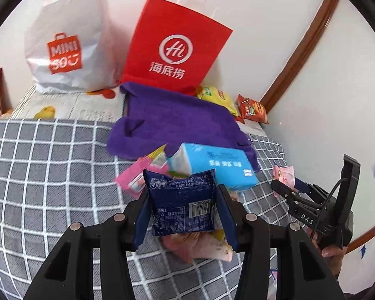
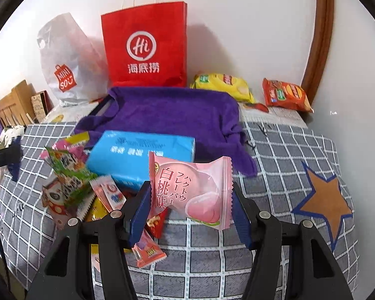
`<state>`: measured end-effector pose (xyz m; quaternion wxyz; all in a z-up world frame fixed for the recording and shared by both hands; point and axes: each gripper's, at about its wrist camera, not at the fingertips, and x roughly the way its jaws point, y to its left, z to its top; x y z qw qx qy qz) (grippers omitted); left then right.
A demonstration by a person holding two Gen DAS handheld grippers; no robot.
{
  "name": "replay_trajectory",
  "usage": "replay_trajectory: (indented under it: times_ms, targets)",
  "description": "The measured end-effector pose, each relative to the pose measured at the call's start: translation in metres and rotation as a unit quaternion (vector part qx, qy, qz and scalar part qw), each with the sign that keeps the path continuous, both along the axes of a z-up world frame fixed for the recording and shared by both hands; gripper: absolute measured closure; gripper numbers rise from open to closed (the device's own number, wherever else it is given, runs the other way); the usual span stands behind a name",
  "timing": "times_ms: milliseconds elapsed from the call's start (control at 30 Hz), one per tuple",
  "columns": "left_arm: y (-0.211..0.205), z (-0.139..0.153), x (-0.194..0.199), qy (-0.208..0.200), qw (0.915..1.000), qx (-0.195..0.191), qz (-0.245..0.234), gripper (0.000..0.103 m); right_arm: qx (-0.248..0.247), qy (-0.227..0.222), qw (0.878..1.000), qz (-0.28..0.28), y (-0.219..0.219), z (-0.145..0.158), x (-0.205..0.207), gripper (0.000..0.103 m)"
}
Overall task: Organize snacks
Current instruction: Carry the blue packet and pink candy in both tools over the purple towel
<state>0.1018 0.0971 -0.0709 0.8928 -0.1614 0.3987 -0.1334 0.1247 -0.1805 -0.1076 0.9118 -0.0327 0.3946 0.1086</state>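
The left hand-held gripper (image 1: 182,210) clenches a crinkly dark-blue foil snack packet (image 1: 183,205) between blue pads, lifted above the grey checked bedspread (image 1: 50,165). The right hand-held gripper (image 2: 191,207) clamps a glossy pink peach-printed sachet (image 2: 192,187). Nearby lie a light-blue soft tissue pack (image 2: 140,156) and a fuzzy purple towel (image 2: 172,115). A red paper carrier bag (image 2: 145,47) stands upright by the wall; its contents are hidden.

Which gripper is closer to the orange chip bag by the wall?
Right. The right gripper sits nearer the orange chip bag; the left gripper is farther across the bed.
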Motion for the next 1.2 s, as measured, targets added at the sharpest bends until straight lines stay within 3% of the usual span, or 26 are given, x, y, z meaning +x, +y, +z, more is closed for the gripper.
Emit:
replay_trajectory:
  times_ms: [400, 733, 1200]
  targets:
    - [-0.029, 0.033, 0.048, -0.016, 0.9992, 0.026, -0.024, 0.056, 0.004, -0.026, 0.999, 0.018, 0.017, 0.031, 0.044, 0.043]
    - [-0.028, 0.052, 0.11, -0.028, 0.9982, 0.05, -0.02, 0.056, 0.003, -0.039, 0.999, 0.019, 0.031, 0.045, 0.111, 0.043]
    - [-0.011, 0.047, 0.203, -0.021, 0.9986, 0.047, 0.012, 0.056, 0.004, -0.041, 0.999, 0.017, 0.049, 0.045, 0.201, 0.043]
